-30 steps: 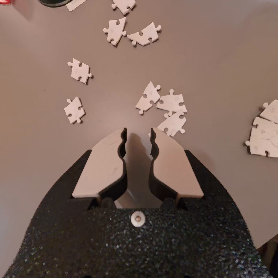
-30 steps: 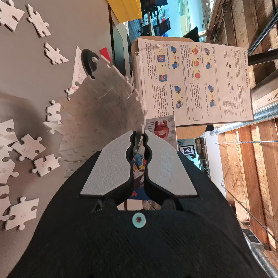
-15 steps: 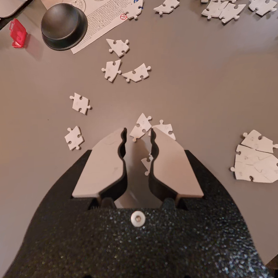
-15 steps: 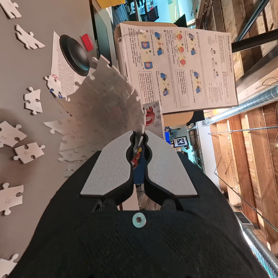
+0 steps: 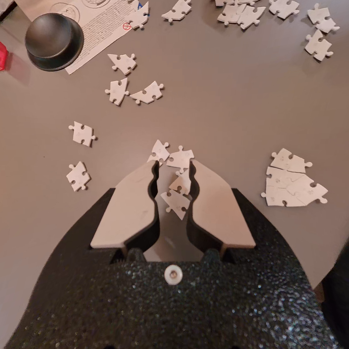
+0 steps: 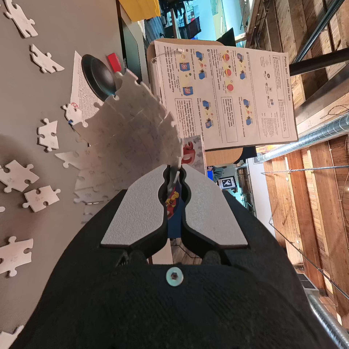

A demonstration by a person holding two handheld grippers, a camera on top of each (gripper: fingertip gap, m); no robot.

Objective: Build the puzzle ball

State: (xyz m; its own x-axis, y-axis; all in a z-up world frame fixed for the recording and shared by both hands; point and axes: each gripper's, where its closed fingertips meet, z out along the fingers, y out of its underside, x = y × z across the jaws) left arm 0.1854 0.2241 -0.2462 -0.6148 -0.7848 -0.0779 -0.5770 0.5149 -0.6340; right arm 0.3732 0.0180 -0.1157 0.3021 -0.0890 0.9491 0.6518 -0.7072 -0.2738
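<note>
My left gripper (image 5: 173, 164) is open and hovers over the grey table (image 5: 226, 105). Below the gap between its fingers lie two loose white puzzle pieces (image 5: 181, 184) (image 5: 175, 204), and two more (image 5: 160, 151) (image 5: 181, 156) lie just past the fingertips. None of them is gripped. My right gripper (image 6: 174, 167) is shut on the edge of a curved shell of joined puzzle pieces (image 6: 132, 132). The shell is grey-white inside, with a coloured outer face showing between the fingers. It is held up off the table.
Several loose white pieces are scattered on the table, and a joined cluster (image 5: 290, 183) lies to the right. A black dome stand (image 5: 53, 42) sits on a printed sheet (image 5: 102, 24) at far left, next to a red object (image 5: 2, 56). A board with an instruction sheet (image 6: 226, 94) and a box (image 6: 194, 153) stand beyond the table.
My left gripper has drawn up and back from the table, still open, so the black stand and more pieces came into view. My right gripper keeps its grip on the shell and has shifted slightly.
</note>
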